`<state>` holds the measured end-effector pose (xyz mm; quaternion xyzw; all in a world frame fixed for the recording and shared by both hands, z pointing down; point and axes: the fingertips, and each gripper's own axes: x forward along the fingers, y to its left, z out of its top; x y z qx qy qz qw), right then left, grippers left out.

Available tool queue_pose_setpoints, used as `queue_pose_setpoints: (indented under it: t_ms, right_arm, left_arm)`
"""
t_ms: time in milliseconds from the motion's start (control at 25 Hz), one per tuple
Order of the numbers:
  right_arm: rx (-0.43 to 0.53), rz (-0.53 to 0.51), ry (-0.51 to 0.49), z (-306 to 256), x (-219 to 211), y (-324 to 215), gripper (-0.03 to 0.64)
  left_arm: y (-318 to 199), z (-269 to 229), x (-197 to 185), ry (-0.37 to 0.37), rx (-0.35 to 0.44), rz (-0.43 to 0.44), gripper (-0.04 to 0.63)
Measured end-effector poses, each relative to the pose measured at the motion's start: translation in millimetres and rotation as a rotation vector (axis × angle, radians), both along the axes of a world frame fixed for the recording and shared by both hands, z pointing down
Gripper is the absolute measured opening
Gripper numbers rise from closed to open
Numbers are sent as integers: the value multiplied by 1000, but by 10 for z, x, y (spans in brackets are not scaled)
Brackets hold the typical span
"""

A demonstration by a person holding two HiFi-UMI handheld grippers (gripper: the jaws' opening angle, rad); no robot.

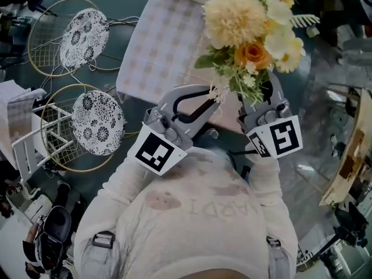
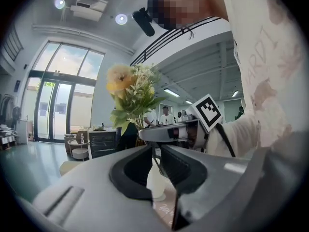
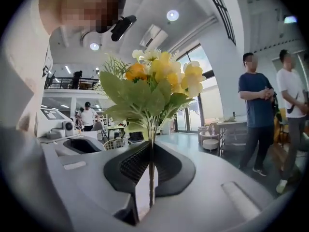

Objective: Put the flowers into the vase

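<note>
2 grippers: left gripper [image 1: 206,100] and right gripper [image 1: 258,100] are side by side, near the person's chest.
Right jaws: clenched on the thin stem of the flowers [image 1: 250,28], which stand upright above them.
Left jaws: a little apart and pressing on nothing; a white thing, probably the vase [image 2: 157,178], shows through their gap, lower and farther.
Flowers place: in the air over the near edge of the table [image 1: 163,45] with a checked cloth, not in the vase.
Done: I judge the flowers are picked up and in a firm grip.
Remaining: bring the stem over the vase mouth, lower it in, release.
Vase in head view: I cannot find it; the grippers probably hide it.
</note>
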<state>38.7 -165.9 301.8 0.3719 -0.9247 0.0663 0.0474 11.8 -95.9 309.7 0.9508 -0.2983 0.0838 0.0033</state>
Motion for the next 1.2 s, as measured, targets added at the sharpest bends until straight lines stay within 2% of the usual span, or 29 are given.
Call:
queue_pose_setpoints:
  t_ms: [360, 600, 880, 1200]
  right_arm:
    - [78, 195, -70, -219, 726, -95, 49]
    - [129, 286, -76, -228, 1029, -372, 49]
    - [141, 374, -101, -10, 1210, -724, 49]
    - [130, 466, -83, 407, 1304, -822, 51]
  left_arm:
    - [49, -40, 360, 44, -34, 82, 3]
    - [-14, -65, 526, 53, -44, 131, 2]
    - [-64, 49, 597, 16, -78, 181, 0]
    - [-233, 251, 512, -26, -117, 180, 0]
